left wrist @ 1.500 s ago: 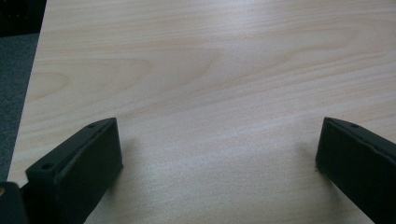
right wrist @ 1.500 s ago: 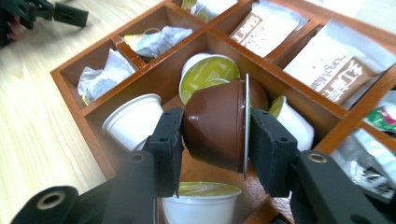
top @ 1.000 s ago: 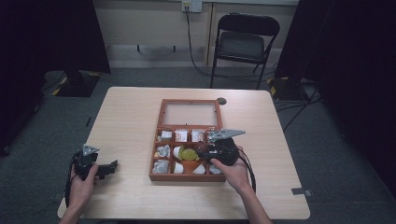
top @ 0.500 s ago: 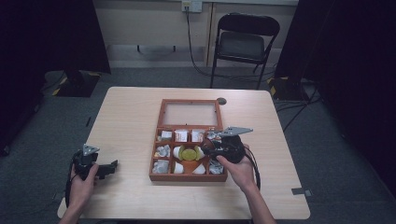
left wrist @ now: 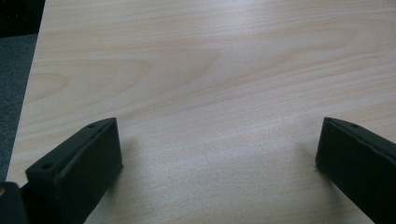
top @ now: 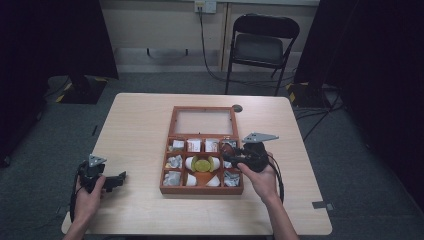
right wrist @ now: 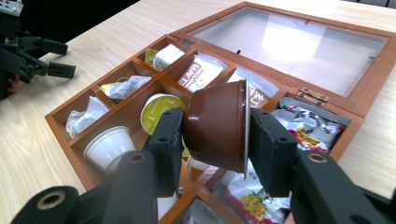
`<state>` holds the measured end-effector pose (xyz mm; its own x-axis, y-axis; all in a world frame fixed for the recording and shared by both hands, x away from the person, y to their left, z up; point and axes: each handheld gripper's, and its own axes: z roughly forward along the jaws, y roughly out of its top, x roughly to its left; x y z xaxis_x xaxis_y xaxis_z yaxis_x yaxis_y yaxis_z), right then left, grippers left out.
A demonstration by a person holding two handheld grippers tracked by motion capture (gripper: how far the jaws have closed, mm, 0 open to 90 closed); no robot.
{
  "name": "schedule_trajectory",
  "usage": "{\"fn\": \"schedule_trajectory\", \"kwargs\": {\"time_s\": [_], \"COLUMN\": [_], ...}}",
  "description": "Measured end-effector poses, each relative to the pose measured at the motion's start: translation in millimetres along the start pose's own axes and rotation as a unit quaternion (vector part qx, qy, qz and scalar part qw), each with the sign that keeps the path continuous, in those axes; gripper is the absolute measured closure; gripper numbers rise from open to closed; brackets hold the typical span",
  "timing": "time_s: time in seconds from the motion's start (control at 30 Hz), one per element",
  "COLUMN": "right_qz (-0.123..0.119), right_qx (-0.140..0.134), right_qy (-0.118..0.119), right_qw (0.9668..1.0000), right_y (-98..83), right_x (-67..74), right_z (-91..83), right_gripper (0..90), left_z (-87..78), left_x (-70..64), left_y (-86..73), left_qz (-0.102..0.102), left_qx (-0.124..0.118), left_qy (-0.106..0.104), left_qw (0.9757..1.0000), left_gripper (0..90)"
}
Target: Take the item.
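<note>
The right claw (right wrist: 215,133) has moved a little right over the box (top: 172,187), clamped on a brown pod (right wrist: 217,125) (white pods (right wrist: 108,145) and packets (right wrist: 198,72) lie below). The left claw (left wrist: 217,154) gapes empty on the table (left wrist: 210,70).

Left gripper (top: 117,179): I see a black body with a grey three-cornered plate on top, near the table's (top: 140,125) left front corner.
Left jaws: from its own camera I see two matt black blocks, square-edged, with small round screw holes on their upper faces.
Left cable: black, trailing back past my left hand (top: 89,195) toward the table edge.
Right gripper (right wrist: 215,135): black as well, with a paler grey three-cornered plate on top.
Right jaws: I see flat black pads on black arms, each arm with a round pivot hole ringed in dull metal.
Right cable: black, looping beside my right hand (top: 260,175).
Sleeves: none; both forearms are bare.
</note>
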<state>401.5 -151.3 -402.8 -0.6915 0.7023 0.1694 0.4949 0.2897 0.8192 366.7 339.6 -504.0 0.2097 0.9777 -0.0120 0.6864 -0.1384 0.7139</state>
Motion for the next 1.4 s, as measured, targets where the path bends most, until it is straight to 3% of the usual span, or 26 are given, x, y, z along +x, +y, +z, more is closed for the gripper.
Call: {"fn": "schedule_trajectory", "kwargs": {"time_s": [0.87, 1.4], "right_qz": [0.038, 0.051], "right_qx": [-0.026, -0.020], "right_qy": [-0.030, -0.058], "right_qw": [0.9985, 0.9968], "right_y": [-3.9, -12.8], "right_x": [-30.8, -51.0], "right_z": [-24.3, -30.1], "right_gripper": [56.8, 56.7], "left_z": [0.0, 0.1], "left_x": [0.0, 0.0], "left_y": [0.0, 0.0], "left_qz": [0.000, 0.000], "left_qx": [0.000, 0.000], "left_qy": [0.000, 0.000], "left_qw": [1.0000, 1.0000], "left_gripper": [0.0, 0.0]}}
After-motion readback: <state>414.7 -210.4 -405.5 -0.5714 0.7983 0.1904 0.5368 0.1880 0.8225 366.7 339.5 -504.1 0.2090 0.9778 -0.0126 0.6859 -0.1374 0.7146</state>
